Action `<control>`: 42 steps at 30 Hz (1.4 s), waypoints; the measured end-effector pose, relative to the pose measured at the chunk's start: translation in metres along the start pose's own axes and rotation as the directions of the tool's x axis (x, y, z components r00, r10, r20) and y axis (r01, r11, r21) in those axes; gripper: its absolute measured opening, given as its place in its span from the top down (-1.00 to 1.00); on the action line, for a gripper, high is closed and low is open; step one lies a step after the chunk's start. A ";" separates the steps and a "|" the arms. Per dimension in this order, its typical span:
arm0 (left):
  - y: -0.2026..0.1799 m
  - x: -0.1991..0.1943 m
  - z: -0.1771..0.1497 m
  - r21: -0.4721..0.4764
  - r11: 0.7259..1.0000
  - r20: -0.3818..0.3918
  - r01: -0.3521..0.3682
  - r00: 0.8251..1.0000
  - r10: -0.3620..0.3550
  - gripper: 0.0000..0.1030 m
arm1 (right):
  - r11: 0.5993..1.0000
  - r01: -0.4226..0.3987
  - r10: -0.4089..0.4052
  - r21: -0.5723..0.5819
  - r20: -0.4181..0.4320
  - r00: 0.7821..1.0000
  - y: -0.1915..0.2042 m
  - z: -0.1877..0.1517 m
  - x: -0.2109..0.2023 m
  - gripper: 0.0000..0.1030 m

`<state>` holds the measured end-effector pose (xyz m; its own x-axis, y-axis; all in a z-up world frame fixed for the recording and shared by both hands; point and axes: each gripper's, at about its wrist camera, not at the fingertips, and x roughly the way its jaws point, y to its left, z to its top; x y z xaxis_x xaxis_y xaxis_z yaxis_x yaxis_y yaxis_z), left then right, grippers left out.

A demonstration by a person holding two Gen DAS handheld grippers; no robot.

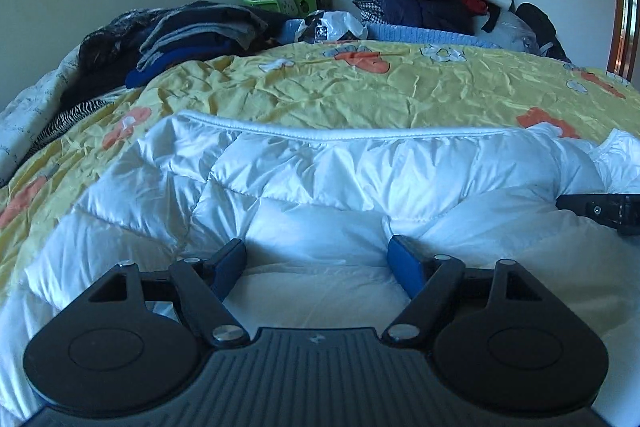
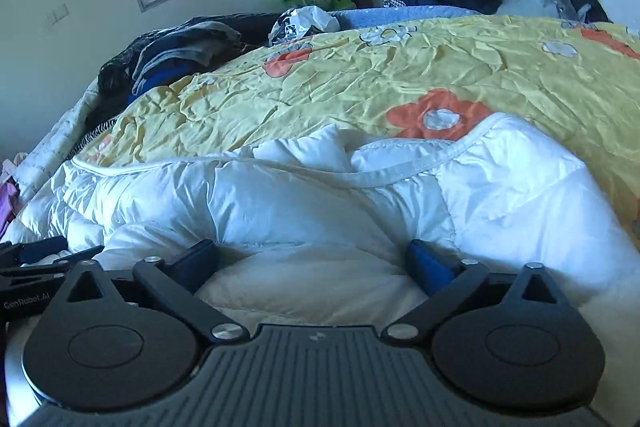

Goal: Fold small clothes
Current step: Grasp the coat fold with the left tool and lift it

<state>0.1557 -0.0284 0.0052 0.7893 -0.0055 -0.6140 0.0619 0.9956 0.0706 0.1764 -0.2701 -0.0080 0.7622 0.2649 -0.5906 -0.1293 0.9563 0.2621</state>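
Both your left tongs [image 1: 318,259] and right tongs [image 2: 312,263] gape wide, pressed into the white puffer jacket [image 1: 320,179] lying directly ahead on the bed [image 1: 360,87]. Fold pending: close on the near edge next.

The jacket [image 1: 320,187] runs off the bottom and right edges in the left wrist view, and the gripper bodies hide its near part. The right gripper [image 1: 600,211] shows only as a black piece cut by the right edge. The fingertips [image 2: 424,263] sink into padding, contact unclear.
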 end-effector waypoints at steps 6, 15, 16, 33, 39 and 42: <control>0.001 0.006 -0.001 0.001 1.000 -0.003 0.008 1.000 -0.008 -0.55 | 1.000 0.004 -0.004 -0.010 0.003 1.000 0.001 0.001 0.000 -0.93; 0.077 -0.086 -0.028 -0.270 0.960 0.192 0.075 0.981 -0.023 -0.62 | 0.987 -0.034 0.010 0.155 0.154 0.988 -0.012 0.002 -0.056 -0.85; 0.098 -0.100 -0.039 -0.360 0.930 0.217 0.078 0.976 0.002 -0.74 | 0.979 -0.090 0.055 0.180 0.190 0.980 -0.013 0.001 -0.072 -0.86; 0.176 -0.069 -0.095 -0.785 0.611 0.084 0.100 0.995 -0.056 -0.83 | 0.811 -0.441 0.415 0.384 0.153 0.897 0.032 -0.015 -0.049 -0.98; 0.153 -0.058 -0.082 -0.708 0.701 0.064 0.086 0.996 -0.058 -0.30 | 0.728 -0.479 0.466 0.491 0.158 0.870 0.008 -0.022 -0.017 -0.95; 0.152 -0.053 -0.081 -0.718 0.688 0.050 0.111 0.993 -0.108 0.04 | 0.743 -0.479 0.460 0.468 0.163 0.873 0.007 -0.032 -0.017 -0.80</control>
<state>0.0740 0.1305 -0.0155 0.8076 -0.1174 -0.5780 -0.3084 0.7512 -0.5836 0.1423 -0.2644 -0.0204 0.7090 0.6512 -0.2707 -0.1646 0.5260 0.8344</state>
